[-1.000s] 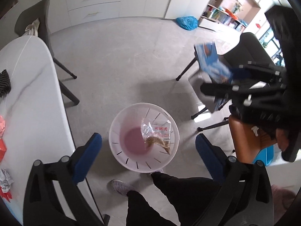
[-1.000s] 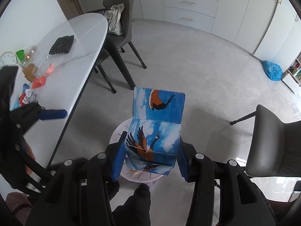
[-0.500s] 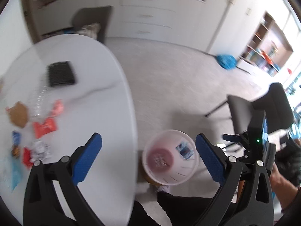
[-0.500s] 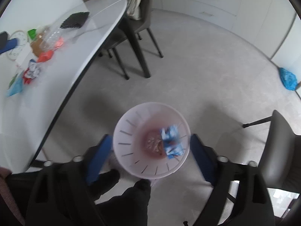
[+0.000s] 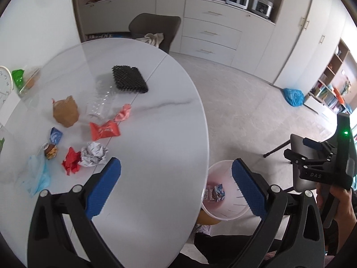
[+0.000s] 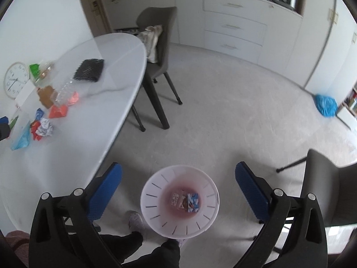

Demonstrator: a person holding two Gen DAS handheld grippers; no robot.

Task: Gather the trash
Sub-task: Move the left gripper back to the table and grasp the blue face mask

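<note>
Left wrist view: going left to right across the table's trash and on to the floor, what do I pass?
Pale blue plastic bag → brown paper wad → red wrapper → black mesh pad → white trash bin on the floor → blue bag by the shelves.

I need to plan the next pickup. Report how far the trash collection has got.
Done: a blue carton and a clear wrapper lie in the white bin. In hand: nothing; the right gripper is opening, empty, above the bin, and the left gripper is open. Left: crumpled paper, red wrappers and a brown bag on the table.
</note>
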